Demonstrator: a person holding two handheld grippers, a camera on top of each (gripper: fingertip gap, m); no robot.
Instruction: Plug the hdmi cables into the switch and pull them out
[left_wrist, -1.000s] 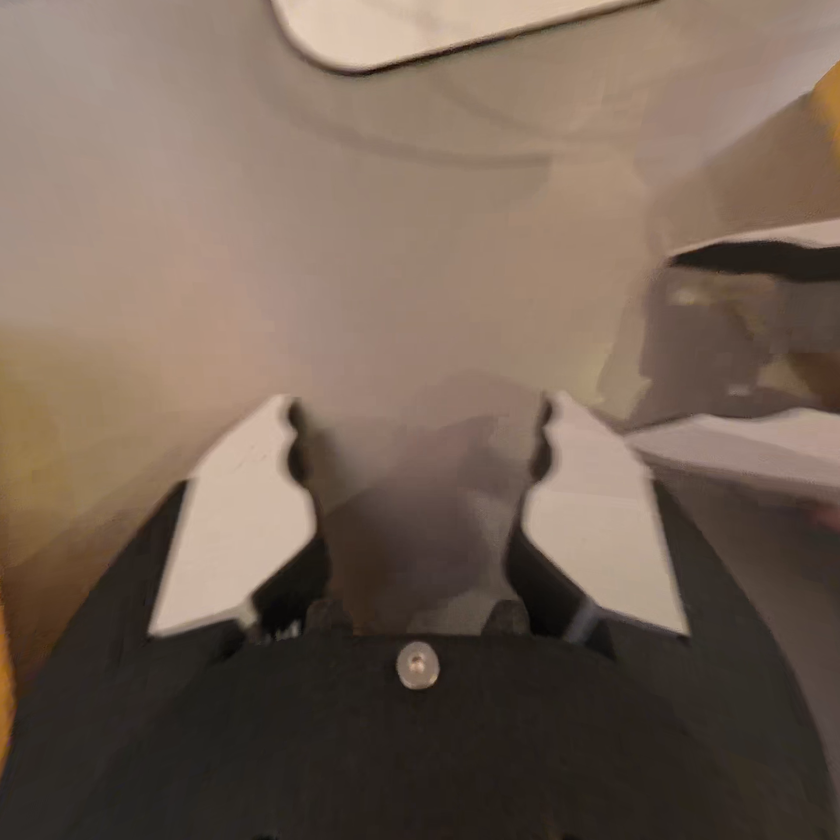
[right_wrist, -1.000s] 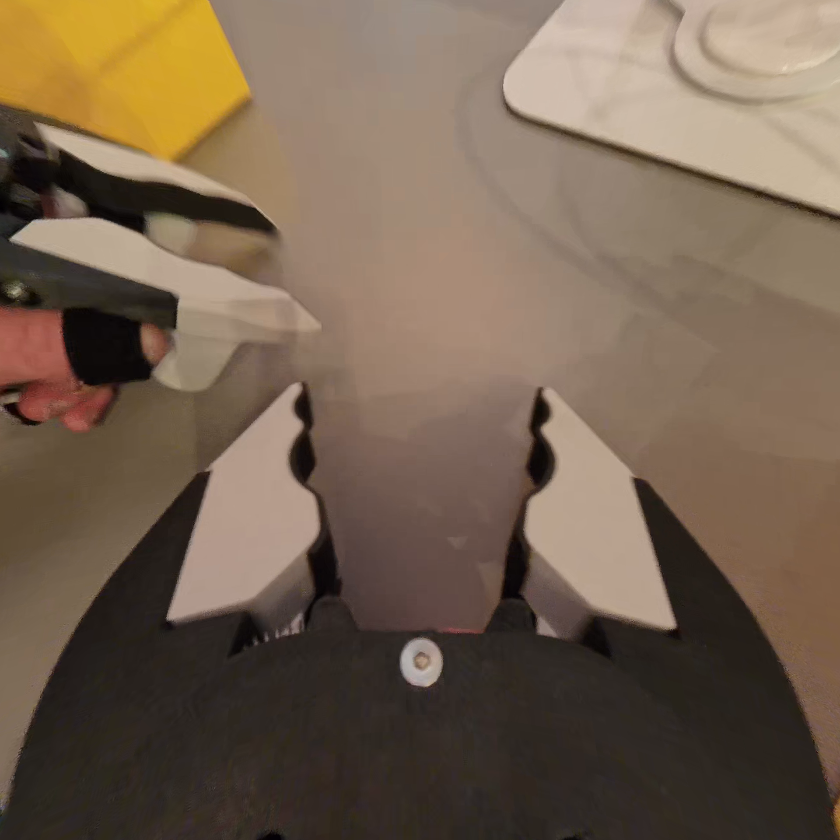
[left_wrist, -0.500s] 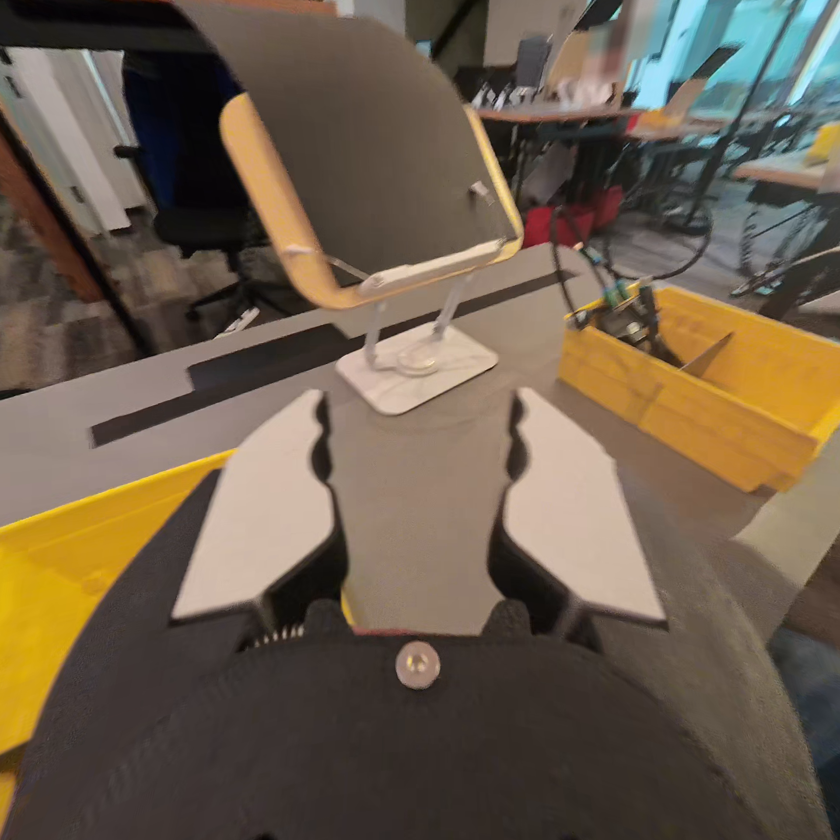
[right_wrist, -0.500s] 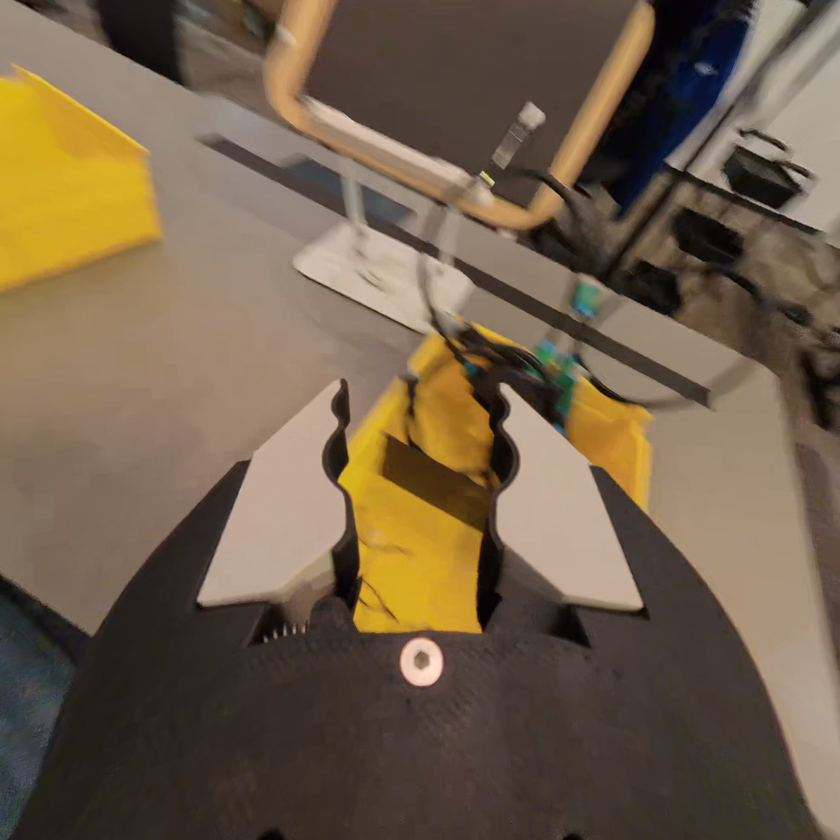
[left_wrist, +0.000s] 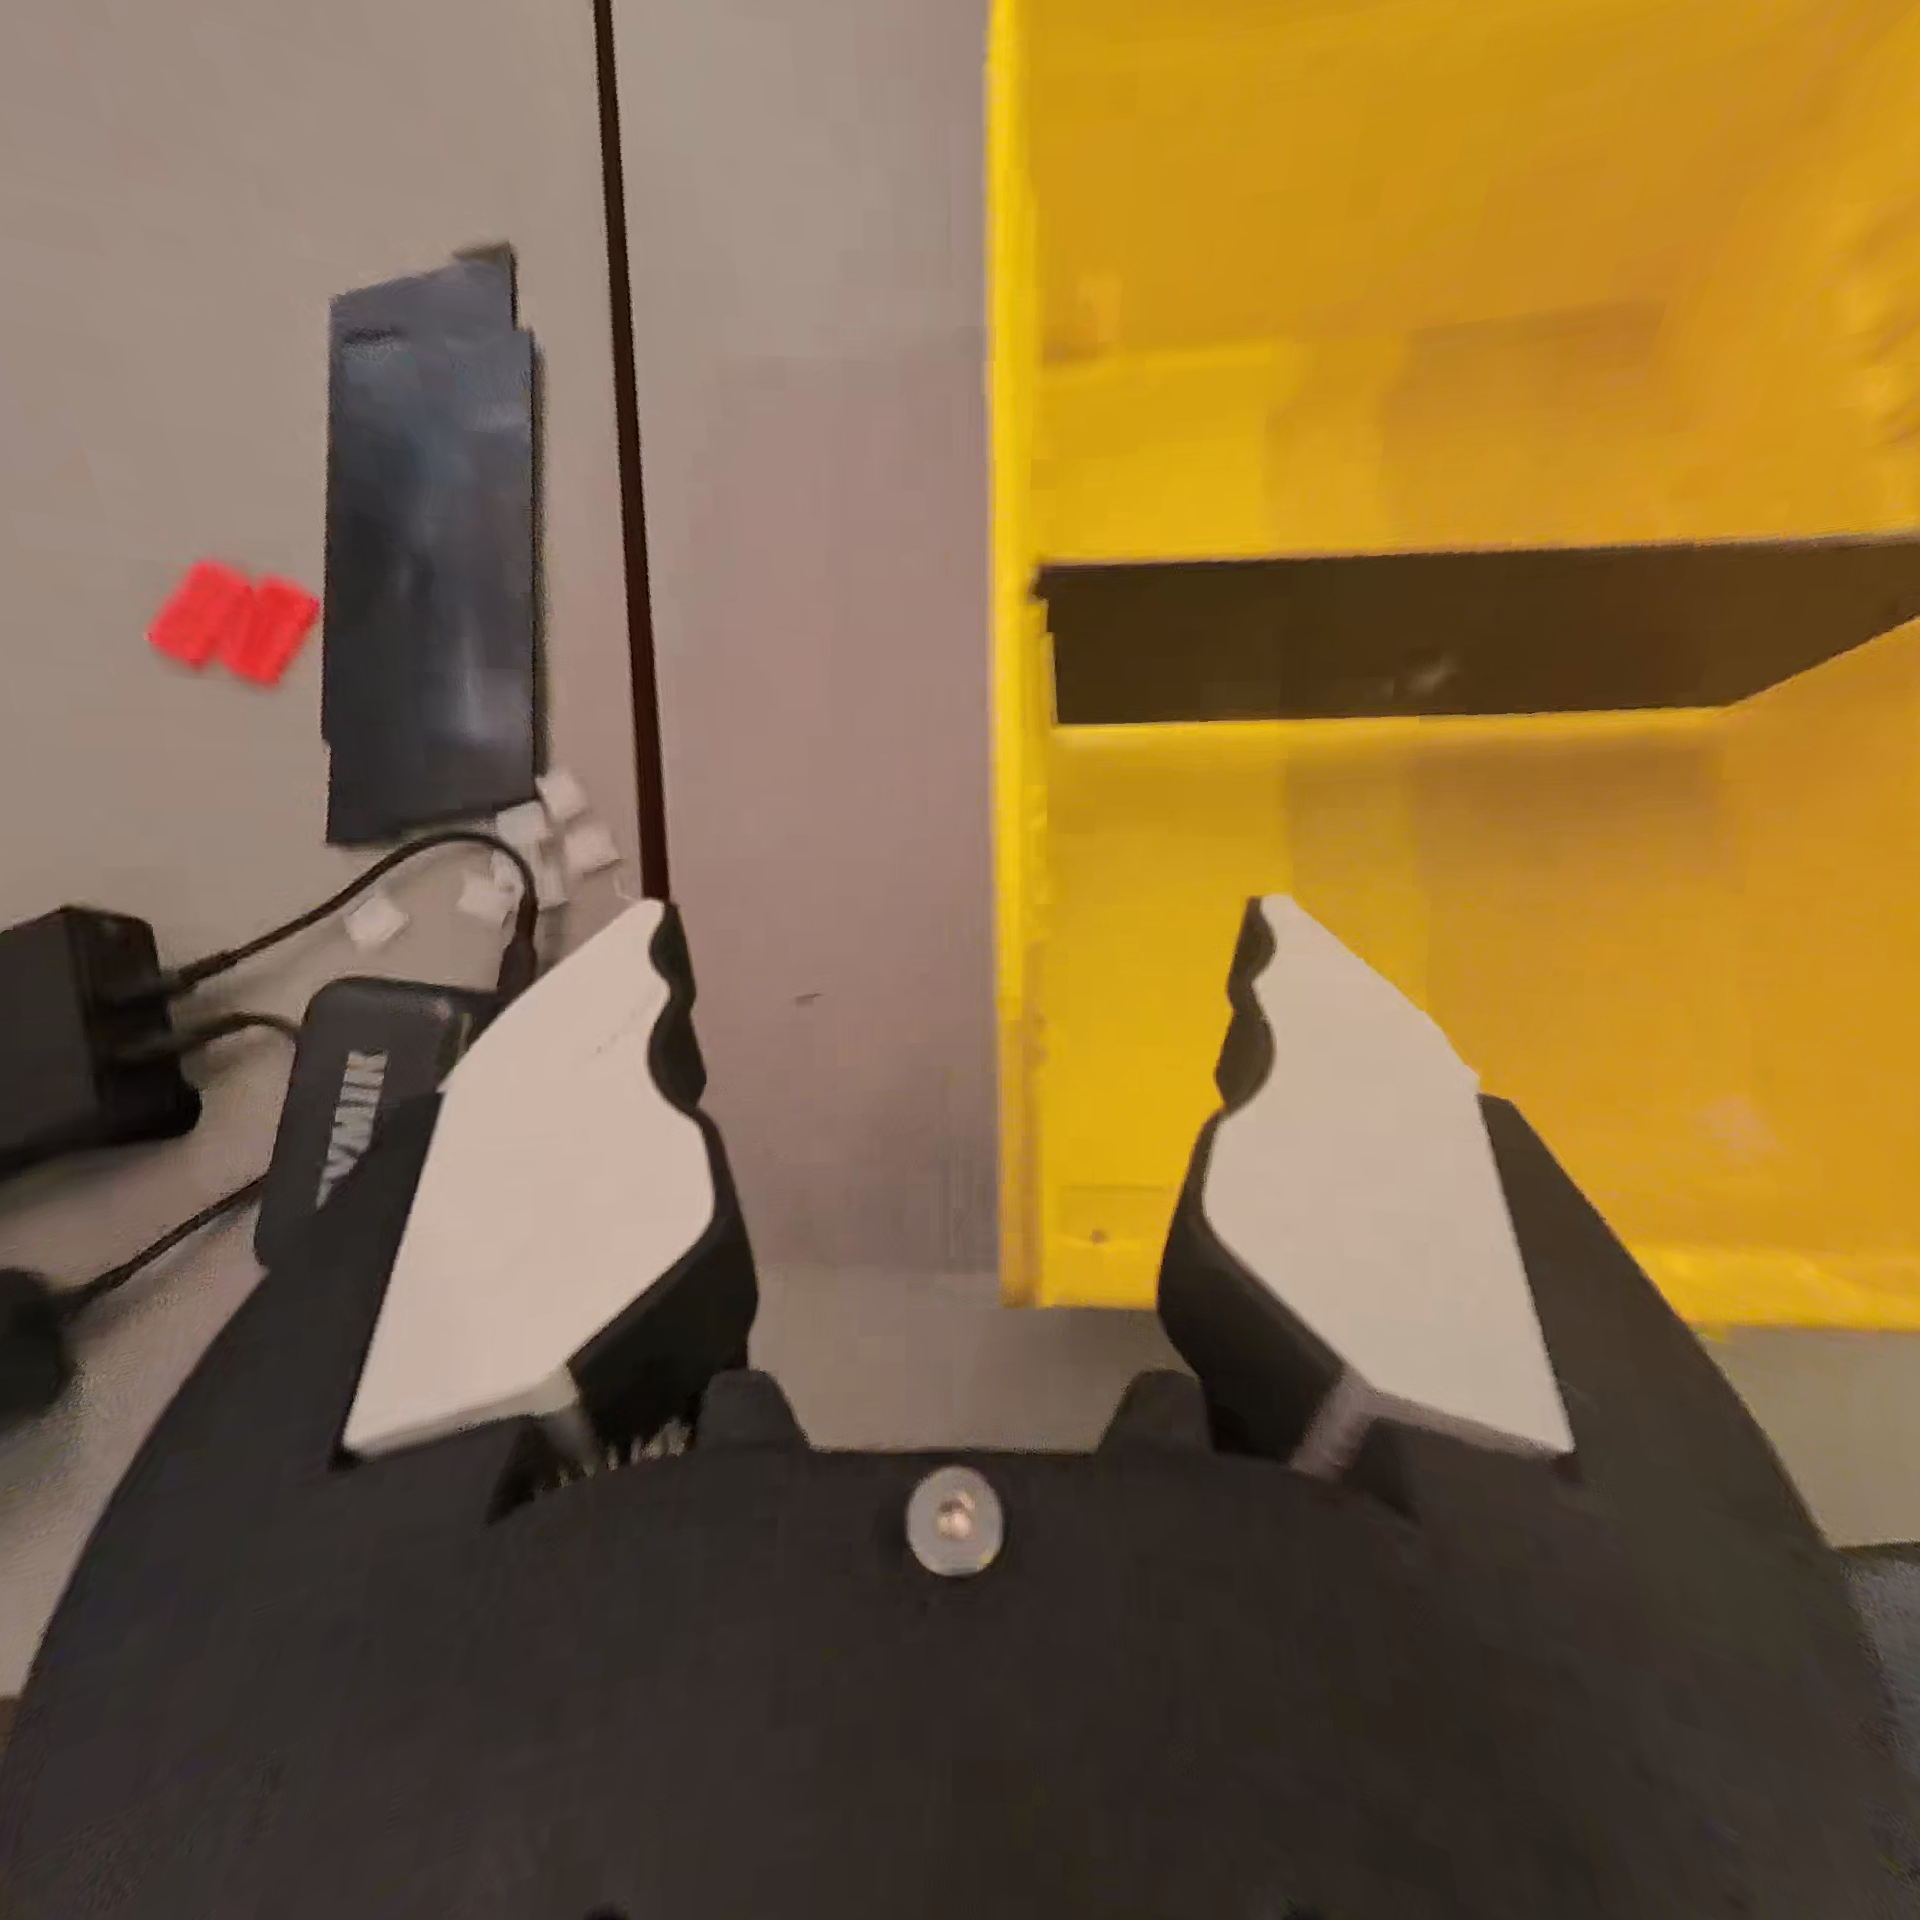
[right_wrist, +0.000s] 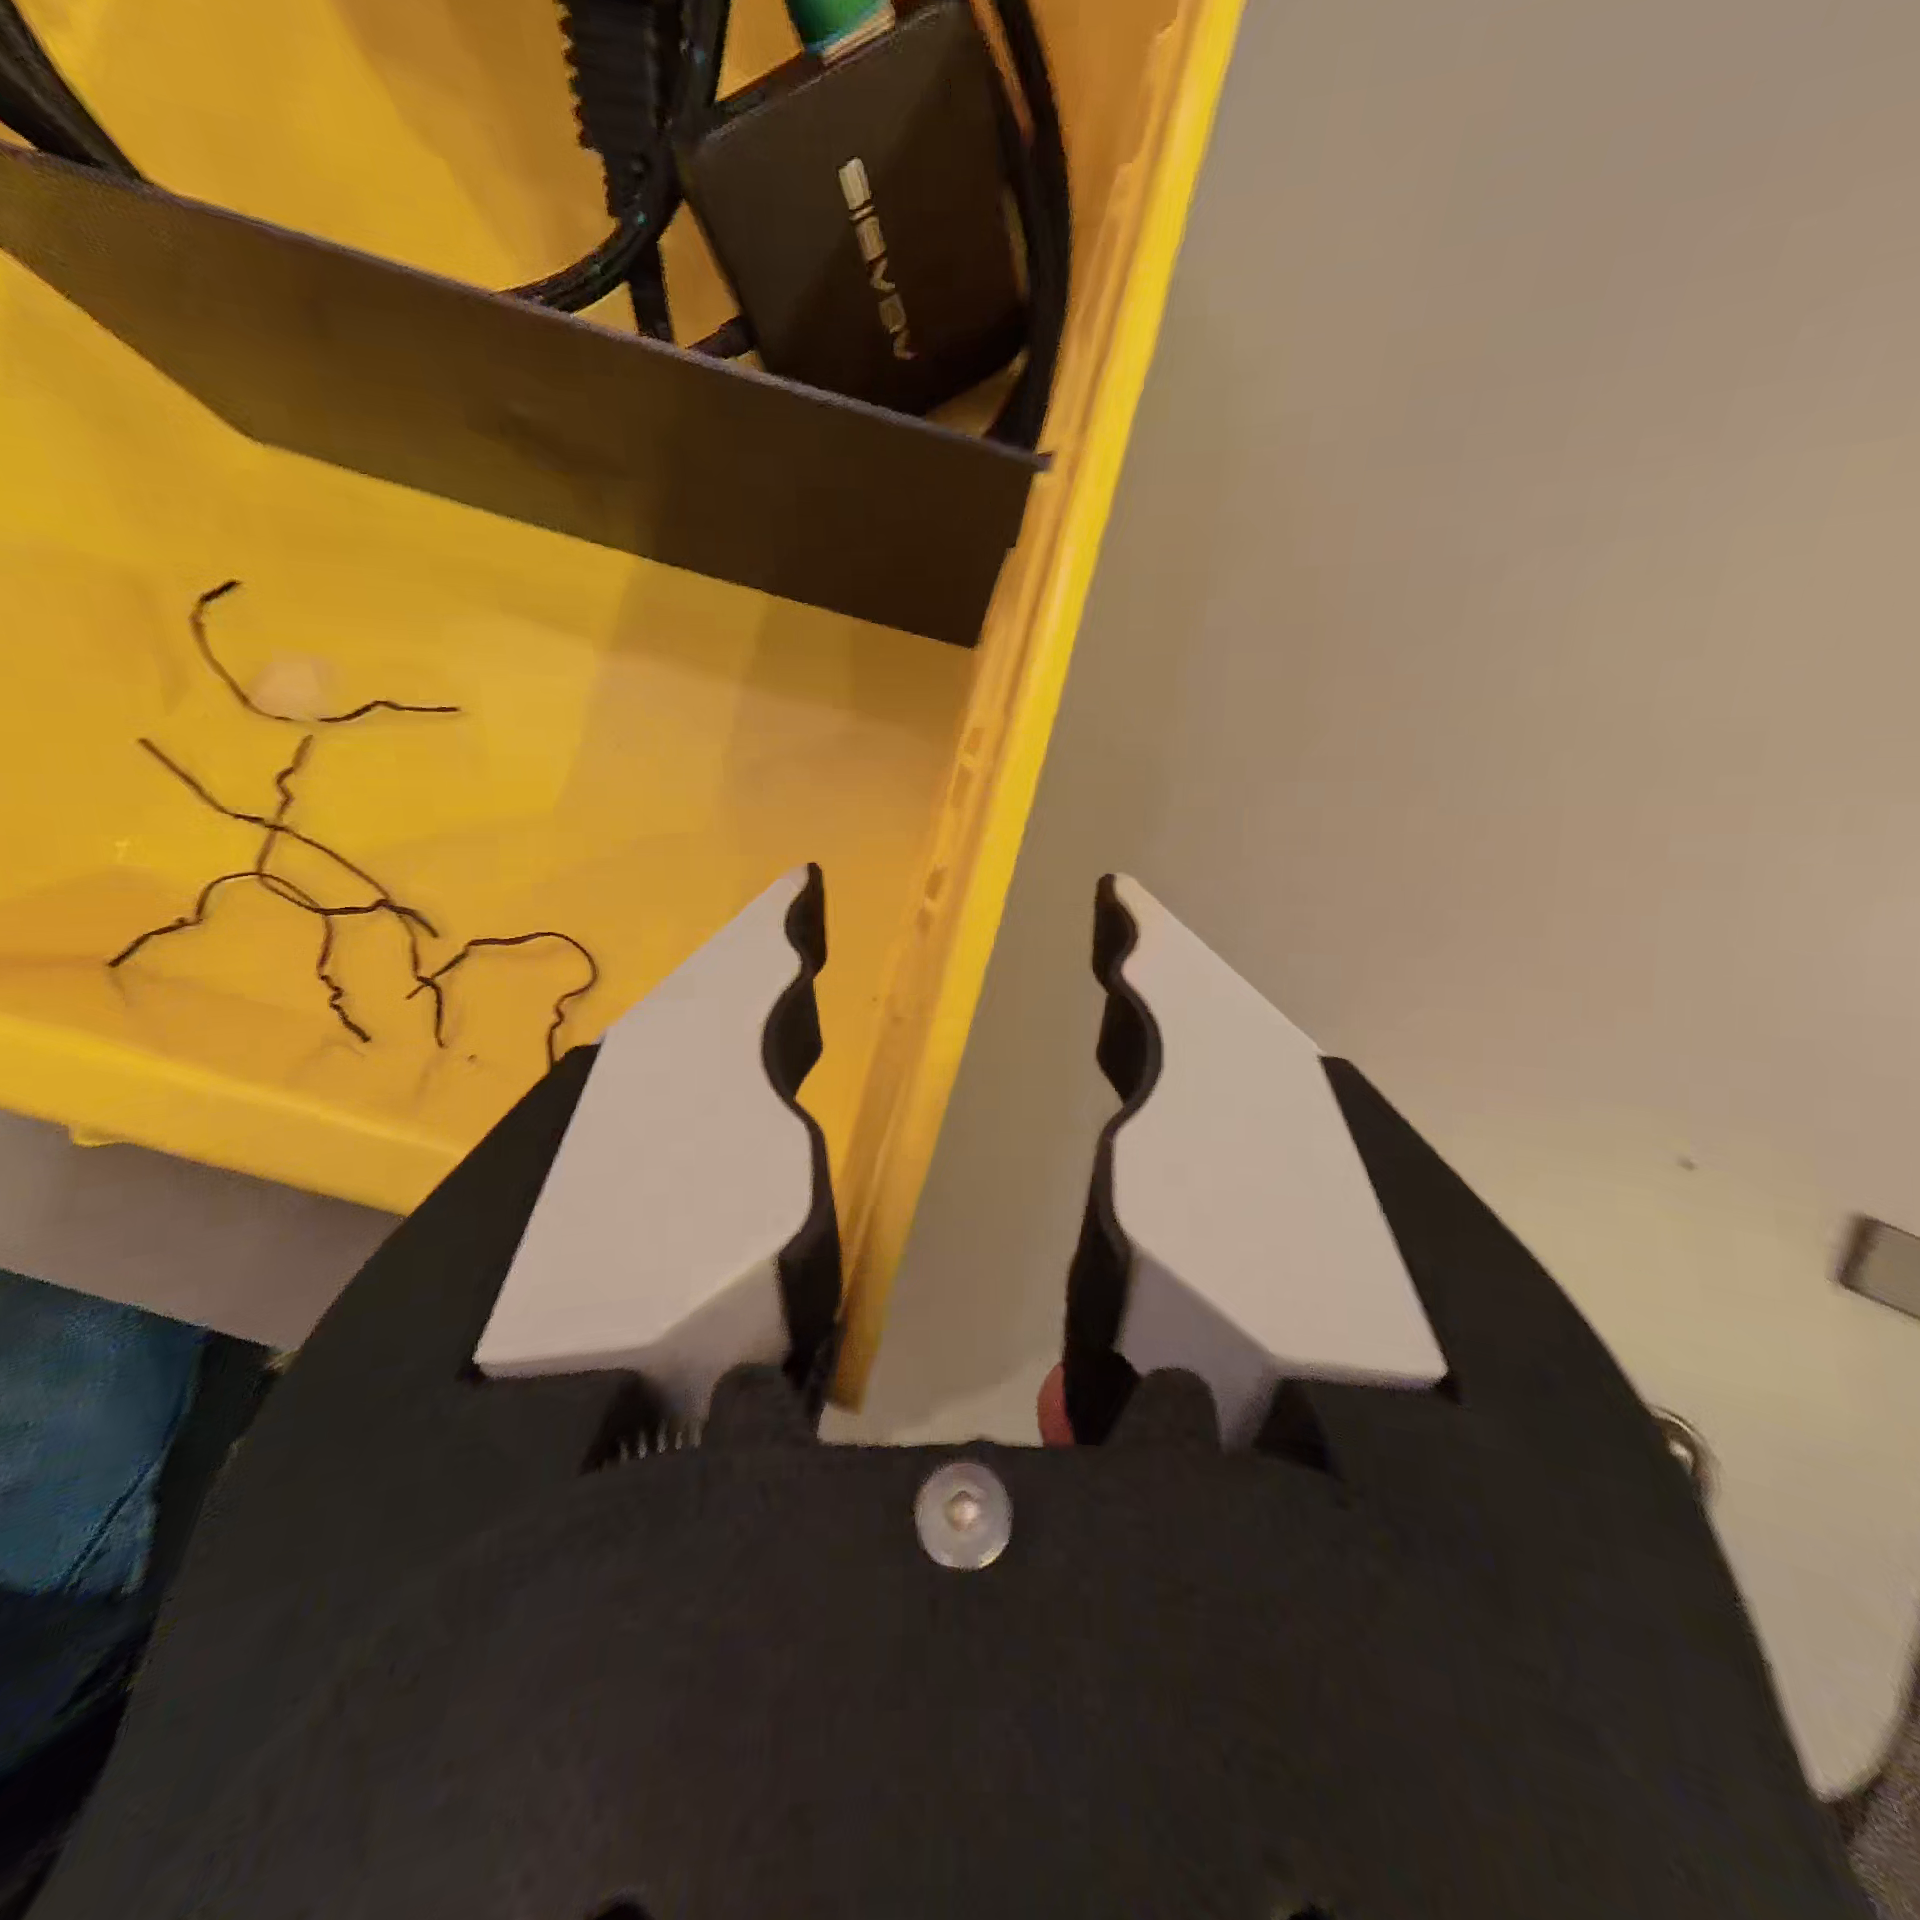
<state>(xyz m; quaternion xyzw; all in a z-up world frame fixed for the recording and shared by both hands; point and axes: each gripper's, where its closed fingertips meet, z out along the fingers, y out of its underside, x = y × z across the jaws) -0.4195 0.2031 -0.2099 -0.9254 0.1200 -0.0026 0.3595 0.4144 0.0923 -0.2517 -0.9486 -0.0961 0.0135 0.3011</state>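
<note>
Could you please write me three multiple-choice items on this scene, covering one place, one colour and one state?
1. Where is the black box?
A. in the bin's far compartment, beyond the divider
B. on the bare table
C. in a gripper

2. What colour is the bin?
A. blue
B. yellow
C. white

3. How is the right gripper?
A. shut on a cable
B. shut, empty
C. open, empty

Key: 1 A, it lies among cables behind the divider; 2 B, its walls are yellow; 3 C, fingers stand apart around nothing.
</note>
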